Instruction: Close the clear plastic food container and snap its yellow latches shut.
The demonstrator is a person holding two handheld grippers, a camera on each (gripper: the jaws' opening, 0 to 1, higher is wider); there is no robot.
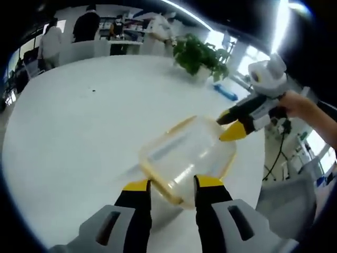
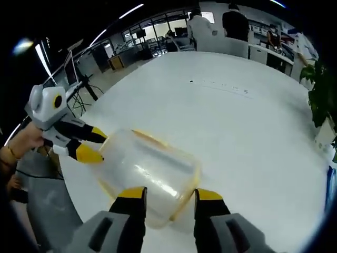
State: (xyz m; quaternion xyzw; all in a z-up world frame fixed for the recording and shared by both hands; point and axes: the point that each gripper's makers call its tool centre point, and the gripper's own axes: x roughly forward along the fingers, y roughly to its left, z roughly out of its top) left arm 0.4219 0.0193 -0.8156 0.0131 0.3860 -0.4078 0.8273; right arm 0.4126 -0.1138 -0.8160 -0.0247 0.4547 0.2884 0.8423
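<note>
Bracketing the clear container (image 1: 187, 155) on the white desk (image 1: 79, 132): left gripper (image 1: 172, 185) and right gripper (image 2: 167, 194) both parted at opposite ends, gripping nothing. Lid looks seated (yellow latches too blurred), snapping likely remains.

Left tongs (image 1: 171, 185) and right tongs (image 2: 168, 194): black jaws tipped yellow, on grey slotted housings. Bare hand (image 1: 299, 103) at white-and-grey handle; thin bracelet on wrist (image 2: 11, 153).
</note>
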